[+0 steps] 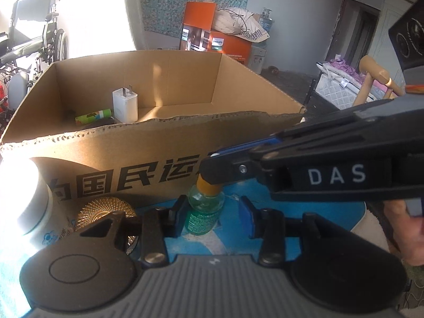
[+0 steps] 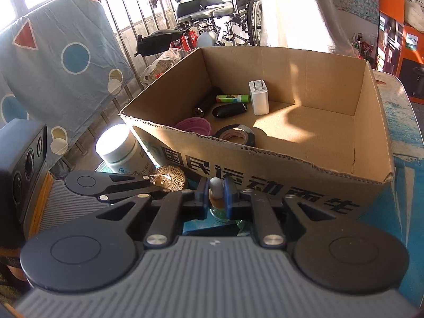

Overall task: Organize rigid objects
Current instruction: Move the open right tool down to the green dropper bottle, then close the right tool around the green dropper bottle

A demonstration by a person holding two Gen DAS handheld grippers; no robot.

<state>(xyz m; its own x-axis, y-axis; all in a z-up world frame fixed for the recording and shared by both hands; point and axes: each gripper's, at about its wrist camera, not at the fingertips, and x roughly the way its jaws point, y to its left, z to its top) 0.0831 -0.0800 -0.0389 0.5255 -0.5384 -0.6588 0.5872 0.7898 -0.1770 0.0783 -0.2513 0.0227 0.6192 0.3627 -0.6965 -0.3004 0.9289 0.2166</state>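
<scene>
A small green glass bottle (image 1: 204,213) with an orange neck stands on the blue table in front of a cardboard box (image 1: 159,143). My left gripper (image 1: 212,218) is open, its pads on either side of the bottle's body. My right gripper (image 2: 216,193) comes in from the right in the left wrist view and is shut on the bottle's cap (image 2: 215,185). The box (image 2: 291,159) holds a white charger (image 2: 258,96), a green tube (image 2: 233,98), a black torch (image 2: 208,100), a black case (image 2: 229,110), a pink item (image 2: 193,126) and a tape roll (image 2: 235,136).
A white jar (image 2: 122,151) and a gold ribbed lid (image 2: 167,179) stand left of the bottle against the box front. A wheelchair (image 2: 220,13), railing and orange boxes (image 1: 209,35) lie beyond the table. A hand (image 1: 405,228) holds the right gripper.
</scene>
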